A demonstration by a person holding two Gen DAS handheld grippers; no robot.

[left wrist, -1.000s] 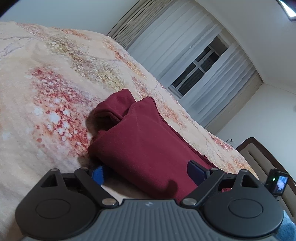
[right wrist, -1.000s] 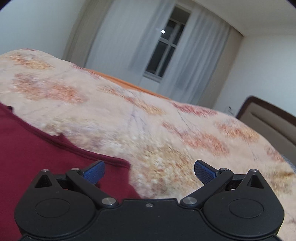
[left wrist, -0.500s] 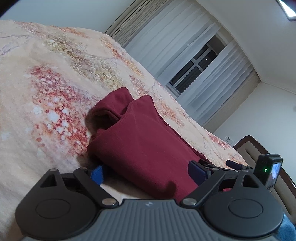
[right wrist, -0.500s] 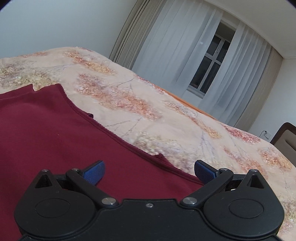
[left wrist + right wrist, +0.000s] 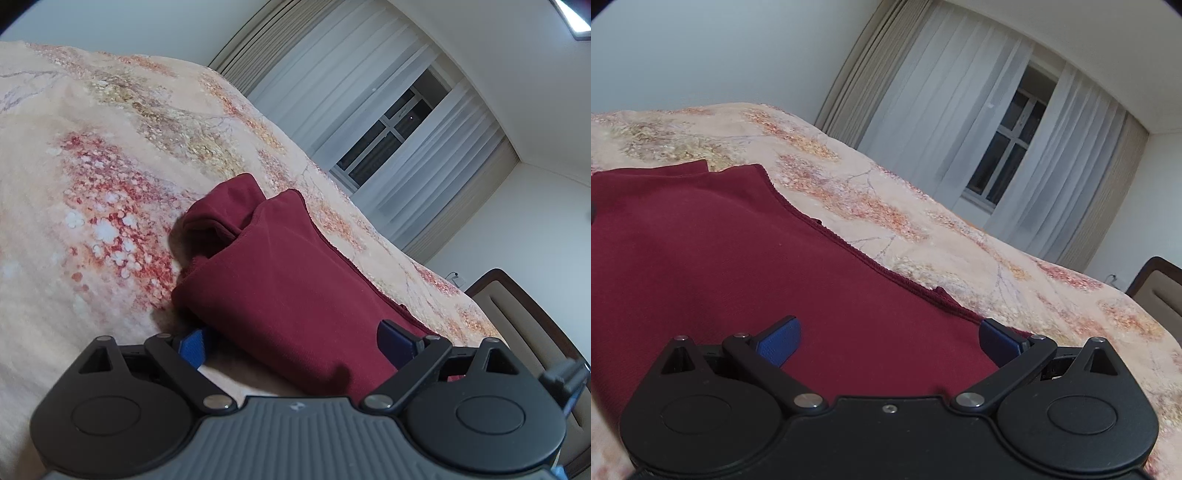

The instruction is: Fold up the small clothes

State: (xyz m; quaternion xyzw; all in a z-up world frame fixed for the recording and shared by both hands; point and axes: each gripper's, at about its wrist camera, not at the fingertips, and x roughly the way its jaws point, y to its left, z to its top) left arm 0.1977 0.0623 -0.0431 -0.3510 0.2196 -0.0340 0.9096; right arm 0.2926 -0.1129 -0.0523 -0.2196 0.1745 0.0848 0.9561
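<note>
Maroon garment (image 5: 295,280) near edge hidden behind left hand-held gripper (image 5: 295,343); both hand-held grippers spread wide, right (image 5: 890,341) empty.

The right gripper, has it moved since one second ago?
Yes. The right gripper has swung left: the window sits farther right in its view, and the maroon garment now fills the space ahead.

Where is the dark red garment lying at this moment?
The dark red garment lies folded on the floral bedspread, directly ahead of the open left gripper; in the right wrist view it fills the lower left, below the open right gripper.
</note>
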